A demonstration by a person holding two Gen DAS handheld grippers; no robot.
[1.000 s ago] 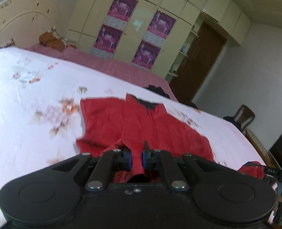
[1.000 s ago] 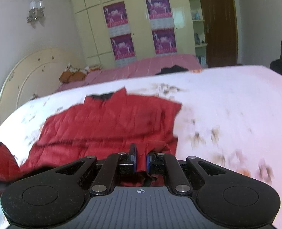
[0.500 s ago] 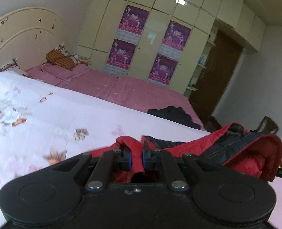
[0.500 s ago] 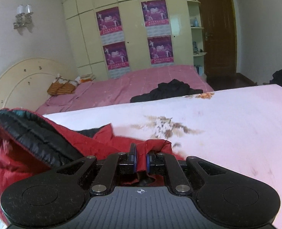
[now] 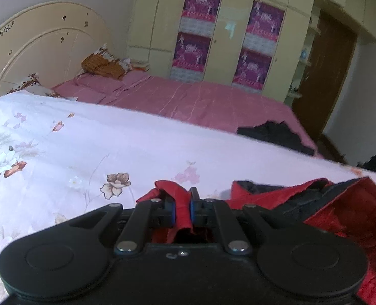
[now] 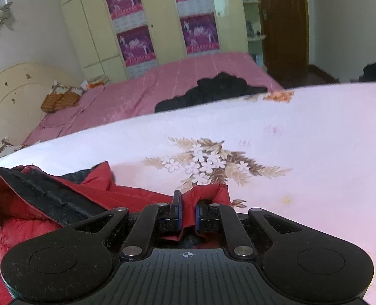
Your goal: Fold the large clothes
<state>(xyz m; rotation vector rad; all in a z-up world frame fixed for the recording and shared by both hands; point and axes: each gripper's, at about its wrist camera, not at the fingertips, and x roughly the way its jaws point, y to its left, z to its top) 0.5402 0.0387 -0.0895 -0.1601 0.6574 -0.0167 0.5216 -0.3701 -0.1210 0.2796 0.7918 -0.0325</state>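
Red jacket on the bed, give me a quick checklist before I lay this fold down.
1. Left claw shut on the red jacket: ok.
2. Right claw shut on the jacket: ok.
3. Flowered sheet ahead of both claws bare: ok.
4. Black clothes lie apart on the pink bed: ok.
5. Edges lined up under the fold: cannot tell.
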